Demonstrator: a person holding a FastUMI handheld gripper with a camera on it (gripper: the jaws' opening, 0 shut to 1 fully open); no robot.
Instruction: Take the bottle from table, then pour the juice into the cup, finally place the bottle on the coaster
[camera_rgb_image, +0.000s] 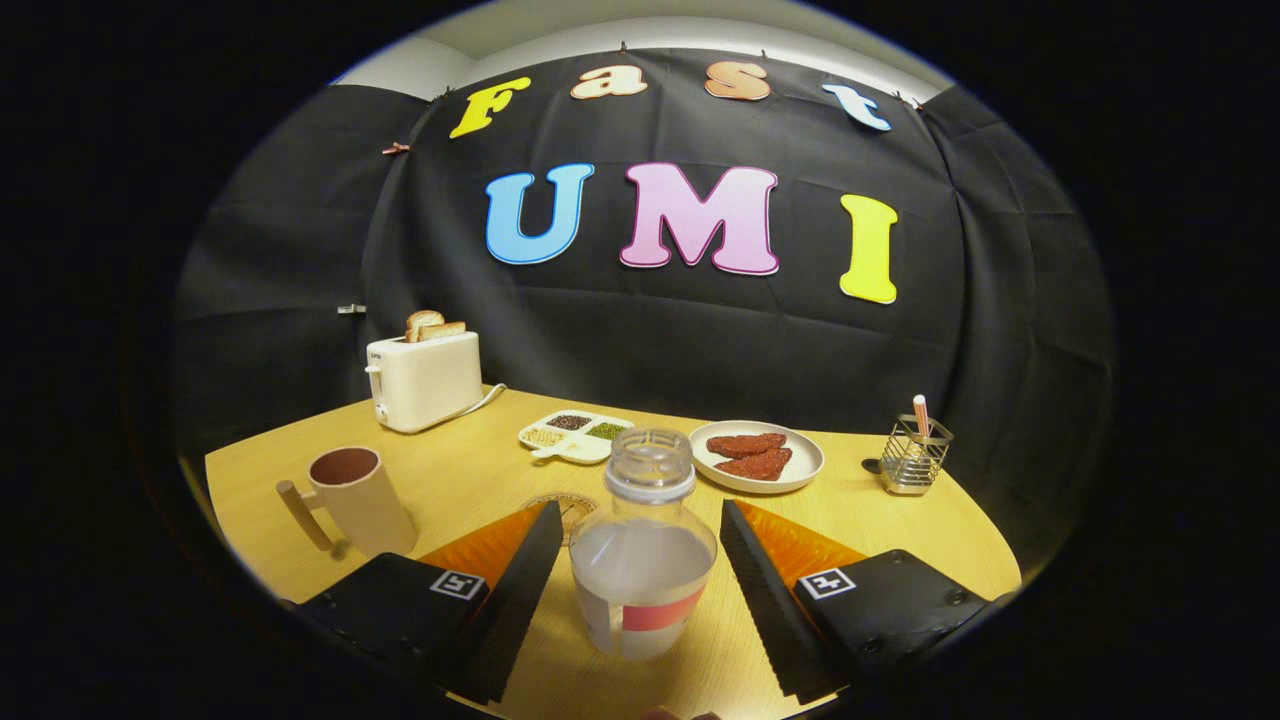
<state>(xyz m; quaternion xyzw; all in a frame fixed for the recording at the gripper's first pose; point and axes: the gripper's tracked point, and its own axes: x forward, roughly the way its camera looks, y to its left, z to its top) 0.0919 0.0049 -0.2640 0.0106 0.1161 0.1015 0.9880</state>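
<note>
Fingers (640, 570) spread wide, gripping nothing; uncapped bottle (642, 545) upright between them, clear of both, cup (355, 498) far left.

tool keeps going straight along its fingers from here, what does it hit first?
The bottle: it stands upright between the open fingers of the tool, neither touching it, so it would likely meet the tool's inner throat. Beyond it lies the coaster, though depth is hard to judge.

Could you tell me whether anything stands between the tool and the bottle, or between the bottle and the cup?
Nothing visible does. The bottle stands upright on the table between the open fingers of the tool, with a gap on each side. The cup stands off to the left fingers' side, with only bare tabletop between it and the bottle.
</note>
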